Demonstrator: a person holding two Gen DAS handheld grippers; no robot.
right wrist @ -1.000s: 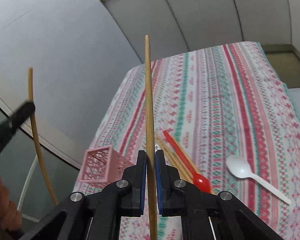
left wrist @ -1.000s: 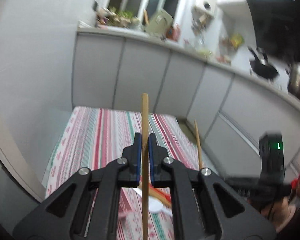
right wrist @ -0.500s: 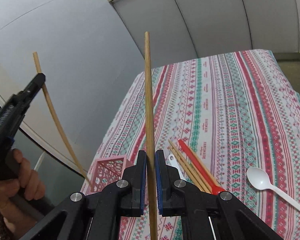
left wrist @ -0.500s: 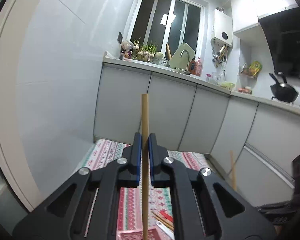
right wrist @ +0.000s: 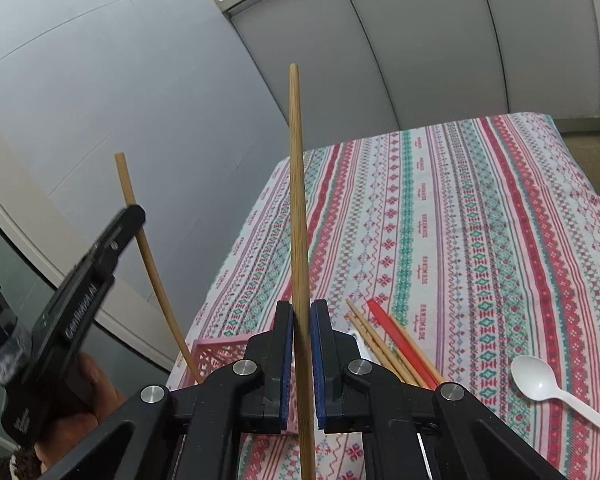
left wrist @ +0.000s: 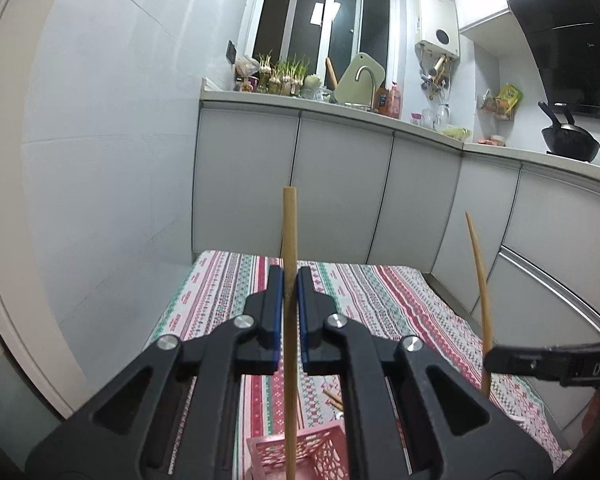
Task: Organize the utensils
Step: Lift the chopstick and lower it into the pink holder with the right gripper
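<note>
My left gripper (left wrist: pixel 290 284) is shut on a wooden chopstick (left wrist: pixel 289 232) that stands upright. Its lower end hangs over the pink lattice basket (left wrist: pixel 316 454). From the right wrist view, the left gripper (right wrist: pixel 136 216) holds that chopstick (right wrist: pixel 148 256) slanted down towards the basket (right wrist: pixel 220 354); its tip is hidden behind my arm. My right gripper (right wrist: pixel 301 320) is shut on a second upright chopstick (right wrist: pixel 298 200), seen also as a chopstick (left wrist: pixel 480 280) at the right of the left wrist view. Loose chopsticks (right wrist: pixel 380 344), a red utensil (right wrist: pixel 400 336) and a white spoon (right wrist: pixel 540 376) lie on the cloth.
A striped patterned tablecloth (right wrist: pixel 480 220) covers the table, which stands against a pale wall (right wrist: pixel 120 80). Grey cabinets (left wrist: pixel 340 180) and a kitchen counter with a sink, plants and a wok run behind. A person's hand (right wrist: pixel 88 392) grips the left tool.
The left gripper has come down and moved towards the pink basket, bringing its chopstick's lower end over it. The right gripper has shifted a little sideways, still holding its chopstick.
</note>
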